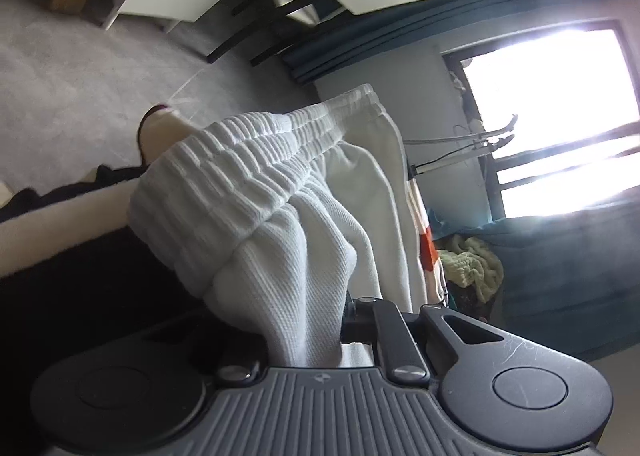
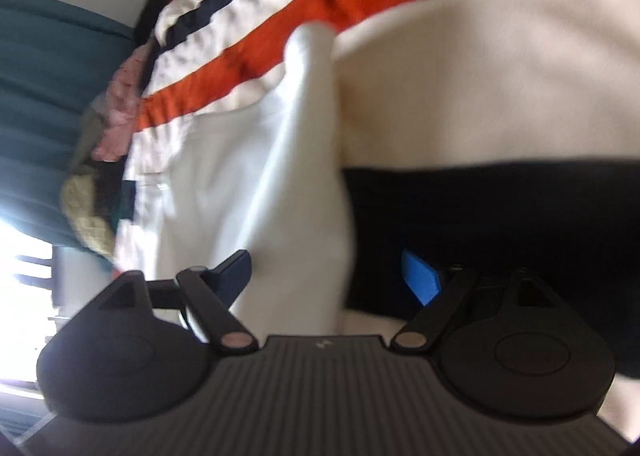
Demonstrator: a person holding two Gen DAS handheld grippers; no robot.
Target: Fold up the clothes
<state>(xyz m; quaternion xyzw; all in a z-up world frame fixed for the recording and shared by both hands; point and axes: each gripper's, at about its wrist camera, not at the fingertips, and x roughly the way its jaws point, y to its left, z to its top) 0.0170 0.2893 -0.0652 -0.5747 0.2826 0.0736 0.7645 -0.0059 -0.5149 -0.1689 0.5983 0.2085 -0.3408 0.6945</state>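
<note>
The left gripper is clamped on the white trousers, pinching bunched cloth just below the ribbed waistband, which rises ahead of and above its jaws. The right gripper stands wide apart and holds nothing — a trouser leg runs between its blue pads, over the striped blanket spread ahead of it. The risk, as I judge it: the left pinch takes only a fold of thick fabric, so a tug could slip it free. And if the right jaws close now, they may catch the blanket beneath along with the leg — or grab one layer only, leaving a crooked fold.
</note>
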